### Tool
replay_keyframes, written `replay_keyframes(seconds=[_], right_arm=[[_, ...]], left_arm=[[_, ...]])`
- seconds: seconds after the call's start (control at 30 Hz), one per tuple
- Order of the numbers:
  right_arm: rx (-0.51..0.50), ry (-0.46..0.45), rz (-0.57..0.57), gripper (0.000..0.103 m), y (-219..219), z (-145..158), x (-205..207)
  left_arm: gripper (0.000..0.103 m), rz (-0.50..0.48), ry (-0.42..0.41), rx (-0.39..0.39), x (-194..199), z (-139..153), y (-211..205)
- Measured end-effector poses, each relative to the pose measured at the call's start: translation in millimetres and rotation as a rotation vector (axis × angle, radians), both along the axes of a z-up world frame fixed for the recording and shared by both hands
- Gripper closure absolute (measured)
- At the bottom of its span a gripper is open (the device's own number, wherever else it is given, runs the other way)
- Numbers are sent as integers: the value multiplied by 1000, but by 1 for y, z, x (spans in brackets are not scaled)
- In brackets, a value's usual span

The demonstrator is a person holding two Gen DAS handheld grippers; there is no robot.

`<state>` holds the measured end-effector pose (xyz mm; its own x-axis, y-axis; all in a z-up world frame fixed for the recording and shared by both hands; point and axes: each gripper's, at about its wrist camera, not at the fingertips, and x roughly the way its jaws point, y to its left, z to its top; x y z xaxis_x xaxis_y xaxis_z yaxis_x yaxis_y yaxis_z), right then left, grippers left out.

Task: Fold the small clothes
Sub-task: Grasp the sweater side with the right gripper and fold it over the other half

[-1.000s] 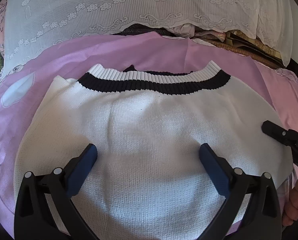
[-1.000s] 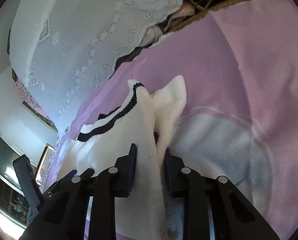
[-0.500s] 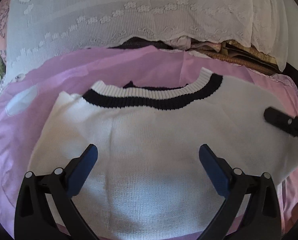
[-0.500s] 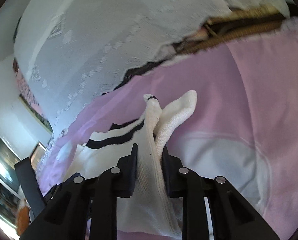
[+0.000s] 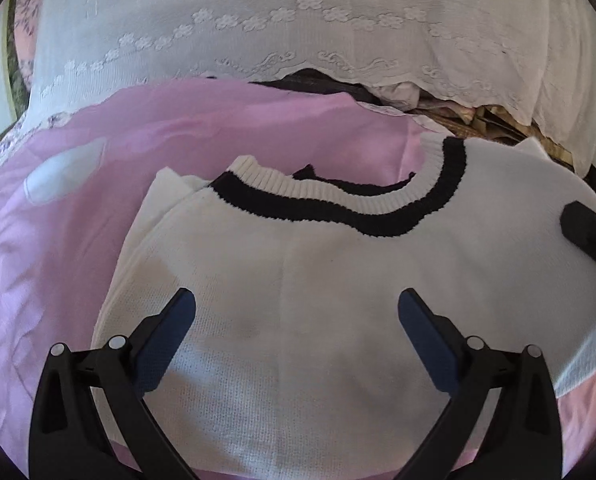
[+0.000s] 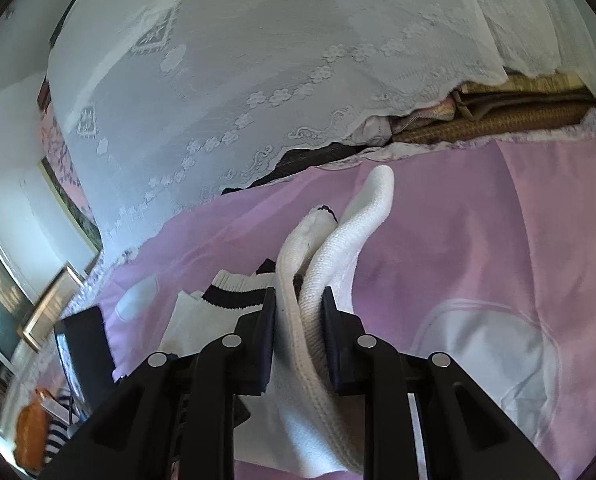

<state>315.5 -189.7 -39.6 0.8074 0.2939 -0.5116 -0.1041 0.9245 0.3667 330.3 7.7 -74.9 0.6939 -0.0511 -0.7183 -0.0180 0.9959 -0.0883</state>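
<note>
sweater: white knit sweater (image 5: pixel 317 280) with black-and-white ribbed collar (image 5: pixel 337 196), lies front-up on pink bedsheet (image 5: pixel 78 208); its right edge is lifted off the sheet
left gripper: left gripper (image 5: pixel 297 320) hovers over sweater's lower middle, blue pads spread wide, nothing between them, not touching the knit as far as visible
right gripper: right gripper (image 6: pixel 298 340) pinches a bunched fold of the sweater (image 6: pixel 298 288); jaws narrow, pads press the fabric both sides; cloth stands up past the fingertips
right gripper from left view: black finger at right edge (image 5: pixel 589 236) against sweater's raised side
background: white lace cover (image 5: pixel 298 32) over stacked things behind bed; folded textiles (image 6: pixel 497 116) under its hem
sheet: pale printed patch (image 6: pixel 485 344) right of the right gripper
</note>
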Motion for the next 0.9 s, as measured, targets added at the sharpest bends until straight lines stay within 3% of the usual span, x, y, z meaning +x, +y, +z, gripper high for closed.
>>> replay_keyframes(seconds=[0.33,0.47,0.57,0.67,0.7,0.8,0.9], right_arm=[[-149,-8,84,83,72,16,-6],[-252,-25,93,84,104,18,-6],[-312,-18,106,85,123,17,-3],[-250,14,138,91,131,19,1],[-254,6,156,101,136,20,0],[-275,5,176,101,145,21,0],[-173,-33,186,99,126,33,-11]], left_arm=[[5,57,17,-90,7,9,32],[6,115,9,-80,7,14,48],[18,137,12,-147,7,15,65],[24,142,16,-243,6,13,80],[24,139,20,-262,6,13,83],[24,140,18,-297,6,9,88],[19,125,20,-380,7,7,96]])
